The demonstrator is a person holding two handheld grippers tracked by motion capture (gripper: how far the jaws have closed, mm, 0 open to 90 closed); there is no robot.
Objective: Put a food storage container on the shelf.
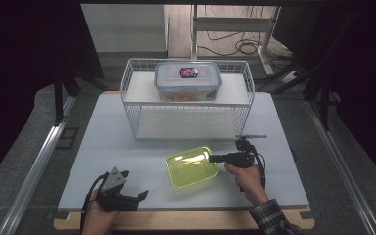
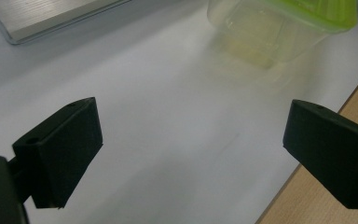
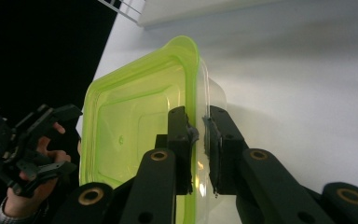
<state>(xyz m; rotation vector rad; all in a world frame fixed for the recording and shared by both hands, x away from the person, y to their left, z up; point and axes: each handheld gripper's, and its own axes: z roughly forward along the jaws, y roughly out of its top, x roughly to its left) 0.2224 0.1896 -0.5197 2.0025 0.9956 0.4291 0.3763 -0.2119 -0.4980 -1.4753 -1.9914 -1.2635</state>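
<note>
No legible text, numbers or brand names found in any view. One label noted: a small red-and-blue sticker (image 1: 188, 73) on the lid of the clear storage box (image 1: 188, 81) sitting on the wire rack (image 1: 132, 100). Its print is too small and blurred to read.

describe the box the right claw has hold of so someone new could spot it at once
On the white table, look in front of the white wire rack, which bears a clear box with a blue-edged lid on its upper shelf. The green-lidded box sits there on the tabletop, the right claw clamped on its rim. Its bright yellow-green lid sets it apart.
</note>
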